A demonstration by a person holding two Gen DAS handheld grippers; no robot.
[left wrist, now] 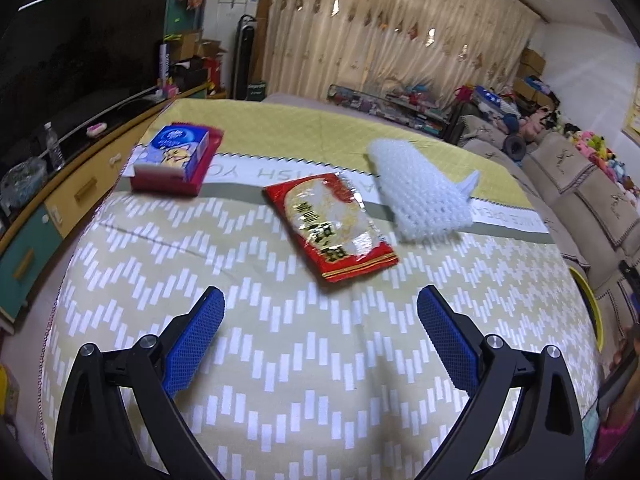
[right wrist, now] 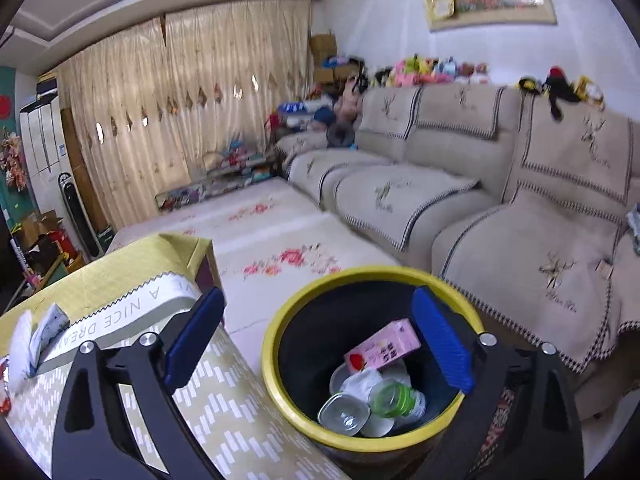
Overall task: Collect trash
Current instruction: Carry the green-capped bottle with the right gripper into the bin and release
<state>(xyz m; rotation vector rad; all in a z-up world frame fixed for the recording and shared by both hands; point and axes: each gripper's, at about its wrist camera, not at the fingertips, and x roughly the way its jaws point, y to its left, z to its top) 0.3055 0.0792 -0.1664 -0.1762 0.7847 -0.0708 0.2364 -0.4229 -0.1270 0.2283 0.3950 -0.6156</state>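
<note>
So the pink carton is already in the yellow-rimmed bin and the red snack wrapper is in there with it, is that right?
Not quite. The pink carton is in the yellow-rimmed bin, but the red snack wrapper still lies on the table, as the left wrist view shows.

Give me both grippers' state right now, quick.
Left gripper: open, empty, above the table short of the red wrapper.
Right gripper: open, empty, over the bin.
</note>
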